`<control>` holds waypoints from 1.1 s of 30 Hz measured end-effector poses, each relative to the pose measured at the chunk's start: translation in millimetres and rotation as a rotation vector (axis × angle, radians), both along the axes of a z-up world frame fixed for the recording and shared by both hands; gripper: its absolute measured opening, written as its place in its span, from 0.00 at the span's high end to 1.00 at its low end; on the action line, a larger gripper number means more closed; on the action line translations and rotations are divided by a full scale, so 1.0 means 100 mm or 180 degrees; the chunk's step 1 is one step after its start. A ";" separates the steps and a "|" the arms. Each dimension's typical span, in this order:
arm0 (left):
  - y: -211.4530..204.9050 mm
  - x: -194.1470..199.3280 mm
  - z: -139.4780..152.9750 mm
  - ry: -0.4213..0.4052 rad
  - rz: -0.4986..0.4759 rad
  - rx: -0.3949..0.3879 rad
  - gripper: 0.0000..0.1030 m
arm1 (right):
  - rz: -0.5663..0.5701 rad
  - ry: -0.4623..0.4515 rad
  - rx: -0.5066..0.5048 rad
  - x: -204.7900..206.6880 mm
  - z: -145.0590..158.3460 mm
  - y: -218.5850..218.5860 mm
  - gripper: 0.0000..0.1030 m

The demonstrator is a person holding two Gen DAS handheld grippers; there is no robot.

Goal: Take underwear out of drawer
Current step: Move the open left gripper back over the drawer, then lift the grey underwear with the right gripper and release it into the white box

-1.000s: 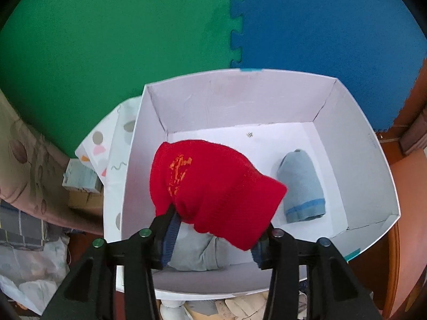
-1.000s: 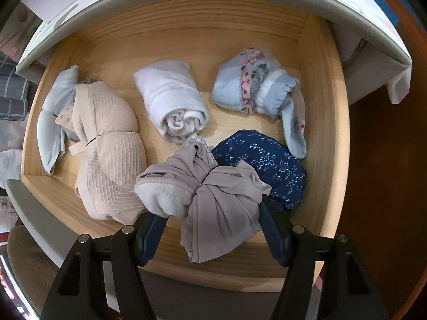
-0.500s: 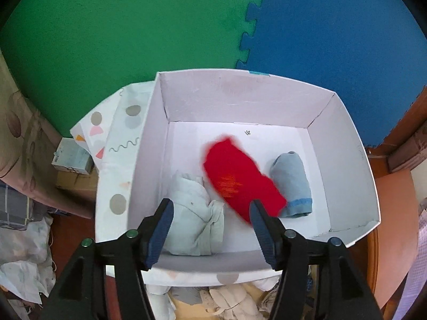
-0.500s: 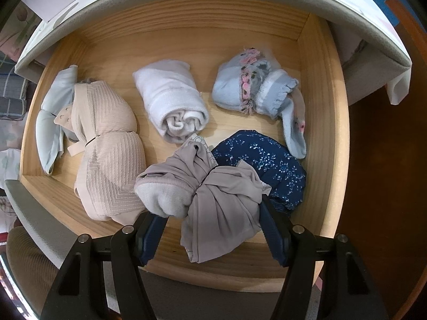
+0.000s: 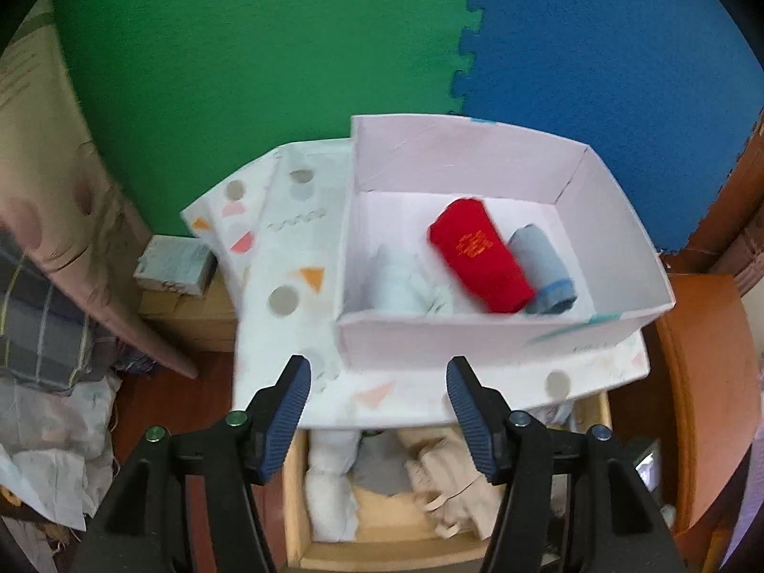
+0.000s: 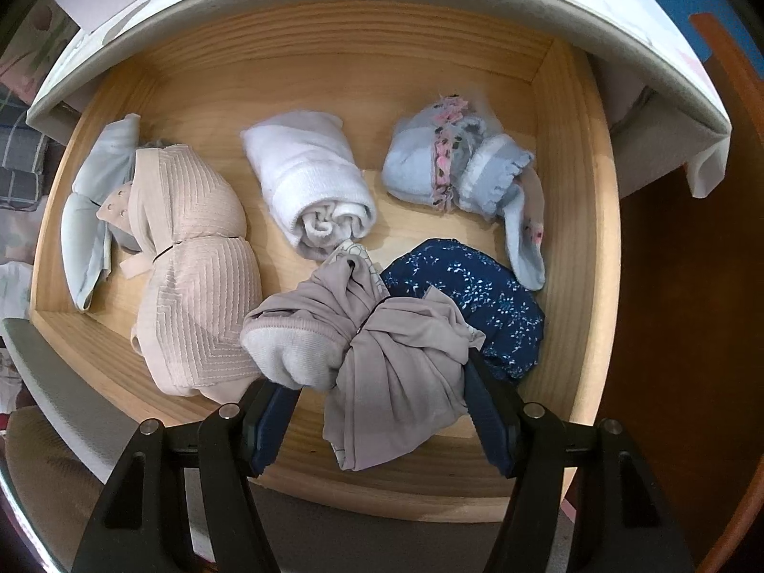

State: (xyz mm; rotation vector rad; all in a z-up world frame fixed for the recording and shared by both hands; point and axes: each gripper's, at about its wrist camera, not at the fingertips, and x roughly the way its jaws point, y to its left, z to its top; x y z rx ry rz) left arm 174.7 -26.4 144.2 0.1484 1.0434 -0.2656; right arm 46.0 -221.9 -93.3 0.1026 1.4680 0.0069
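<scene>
My left gripper has black arms and dark blue ribbed pads. Ahead, a white box holds a red roll with an orange emblem, a grey-blue roll with a brighter blue band, and a pale mint bundle. The cloth beneath is white with grey dots and pink and orange triangles. The mats are green and blue.

My right gripper grips a taupe garment. The pale wood drawer holds a navy floral piece, a white roll, a beige chevron-ribbed bra, and light blue briefs with pink floral trim.
</scene>
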 end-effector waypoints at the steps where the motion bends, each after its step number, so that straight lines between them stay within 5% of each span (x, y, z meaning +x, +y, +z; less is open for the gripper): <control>1: 0.06 -0.08 -0.03 -0.0051 0.0038 0.0035 0.41 | -0.0003 -0.0016 -0.0013 0.00 0.01 0.00 0.39; 6: 0.26 -0.40 -0.33 -0.0132 0.0222 0.0144 0.41 | 0.0011 -0.0036 -0.0067 -0.02 0.06 0.00 0.39; 20: 0.27 -1.03 -1.54 0.0193 0.0352 0.0406 0.41 | 0.0038 -0.0162 -0.0156 -0.04 0.16 0.06 0.39; 33: 0.42 -1.05 -1.65 0.0214 0.0593 0.0324 0.41 | 0.0042 -0.0383 0.0052 -0.05 0.38 -0.01 0.39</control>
